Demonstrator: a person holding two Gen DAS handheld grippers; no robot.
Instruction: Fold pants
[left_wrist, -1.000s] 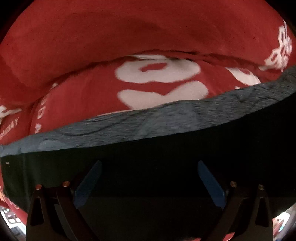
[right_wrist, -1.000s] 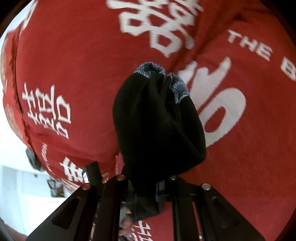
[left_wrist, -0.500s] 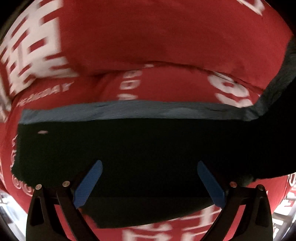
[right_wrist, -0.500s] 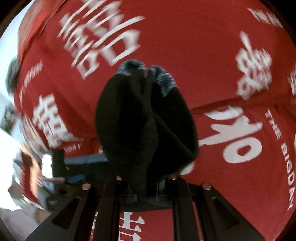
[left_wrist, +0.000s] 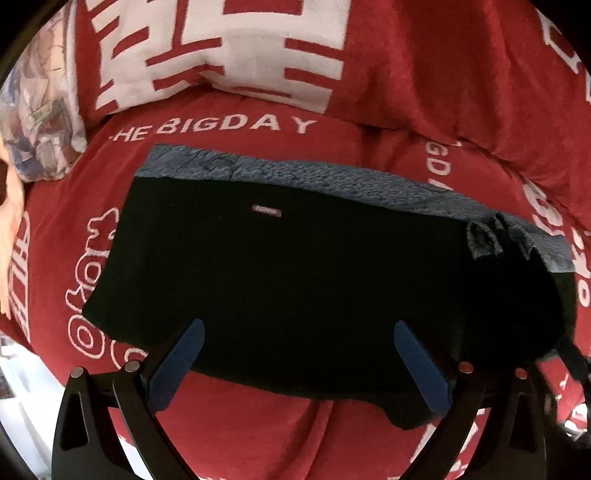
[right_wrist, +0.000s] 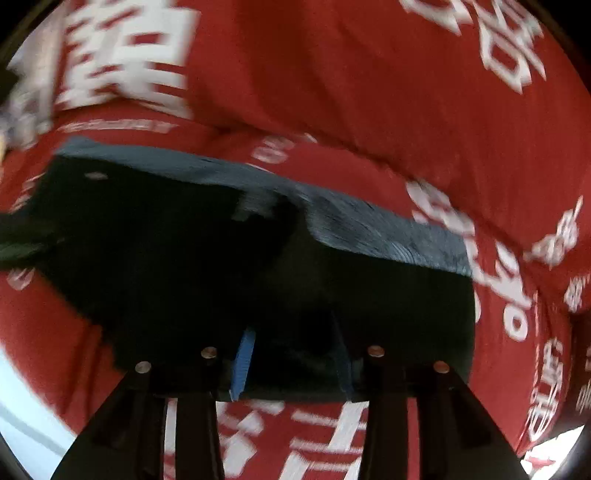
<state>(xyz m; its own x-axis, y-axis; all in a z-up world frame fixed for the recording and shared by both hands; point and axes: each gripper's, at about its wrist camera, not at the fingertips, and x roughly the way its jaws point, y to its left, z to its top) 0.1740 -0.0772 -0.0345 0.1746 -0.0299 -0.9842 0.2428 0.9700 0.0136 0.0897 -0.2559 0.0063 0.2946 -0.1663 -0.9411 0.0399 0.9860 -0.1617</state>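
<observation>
Left gripper (left_wrist: 298, 363) pointing down, blue fingers (left_wrist: 181, 363) spread wide with nothing between them, right gripper (right_wrist: 293, 360) tilted down, fingers (right_wrist: 242, 363) opening, narrower gap

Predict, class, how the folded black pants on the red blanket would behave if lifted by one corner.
The black pants would probably droop and unfold, since they look like soft knit lying limp. Their grey waistband is crumpled at one end, suggesting it bunches easily. On the plush red blanket, a push would likely drag and wrinkle them rather than slide them.
</observation>
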